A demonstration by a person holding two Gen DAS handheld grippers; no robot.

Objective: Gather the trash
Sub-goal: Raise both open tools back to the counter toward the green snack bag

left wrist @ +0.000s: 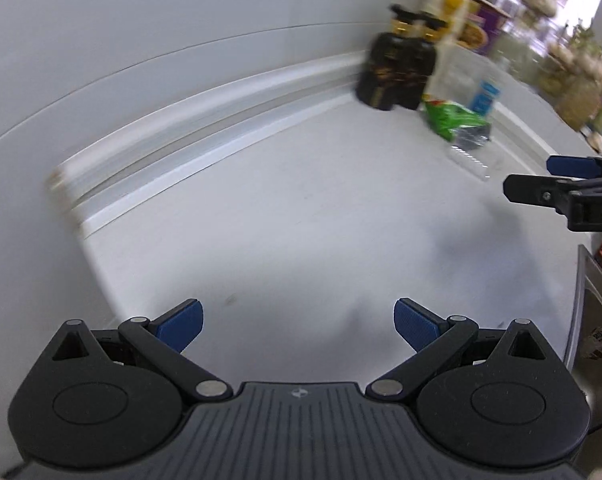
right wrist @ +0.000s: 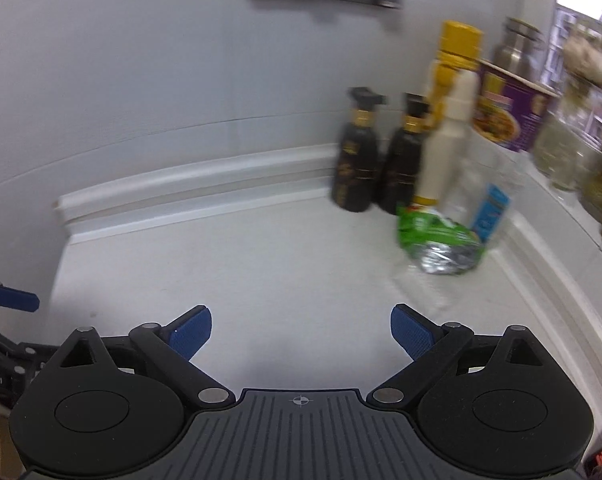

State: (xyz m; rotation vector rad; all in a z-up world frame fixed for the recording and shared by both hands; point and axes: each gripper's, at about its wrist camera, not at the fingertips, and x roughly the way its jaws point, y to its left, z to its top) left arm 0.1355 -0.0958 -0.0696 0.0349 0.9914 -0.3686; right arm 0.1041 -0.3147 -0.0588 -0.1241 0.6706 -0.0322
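A crumpled green wrapper (right wrist: 433, 230) with a silver foil inside lies on the white counter (right wrist: 261, 264) at the far right corner. Beside it is a clear plastic bottle with a blue label (right wrist: 491, 210), blurred. The left wrist view shows the same green wrapper (left wrist: 453, 118) and blue label (left wrist: 485, 97) far off at the upper right. My right gripper (right wrist: 301, 332) is open, well short of the wrapper, with nothing between its fingers. Nothing is in my left gripper (left wrist: 299, 326) either, and it is open over bare counter. The right gripper (left wrist: 529, 176) enters that view from the right edge.
Two black bottles (right wrist: 381, 164) stand in the corner against the wall. Behind the wrapper are a white bottle with a yellow cap (right wrist: 447, 132), a purple noodle cup (right wrist: 509, 112) and glass jars (right wrist: 561, 148). A grey metal container (left wrist: 593, 320) is at the right edge.
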